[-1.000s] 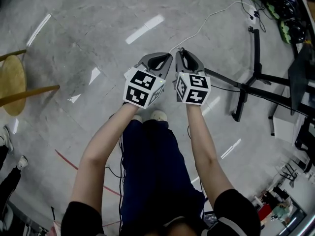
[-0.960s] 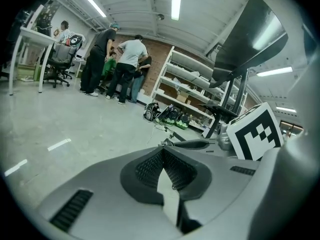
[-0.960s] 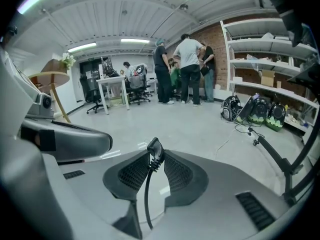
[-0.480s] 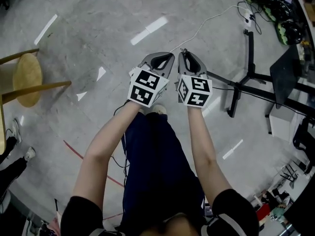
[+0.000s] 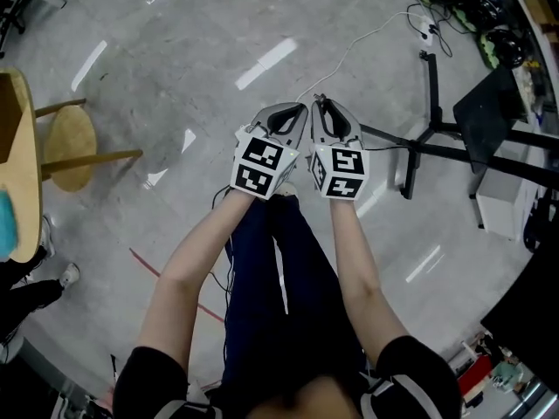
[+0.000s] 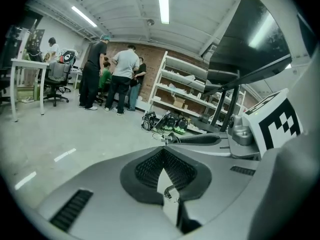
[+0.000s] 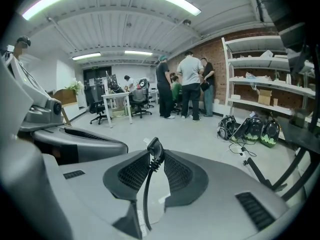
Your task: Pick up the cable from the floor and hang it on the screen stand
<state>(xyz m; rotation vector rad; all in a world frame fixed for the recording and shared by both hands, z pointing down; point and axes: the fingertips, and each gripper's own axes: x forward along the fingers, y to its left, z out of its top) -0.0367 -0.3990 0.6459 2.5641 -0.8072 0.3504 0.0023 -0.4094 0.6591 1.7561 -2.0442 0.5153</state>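
Close in, right gripper (image 7: 155, 153) sits clamped on the black cable (image 7: 145, 194) at its plug. Left gripper (image 6: 163, 153) is pinched together, apparently on a thin strand. Hold both grips firm, lift slack clear, then carry toward screen stand (image 5: 433, 138) beyond.

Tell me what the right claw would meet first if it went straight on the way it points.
Probably the bare floor: the right claw, shut on the cable, aims slightly downward, well short of the standing people. Depth is unclear.
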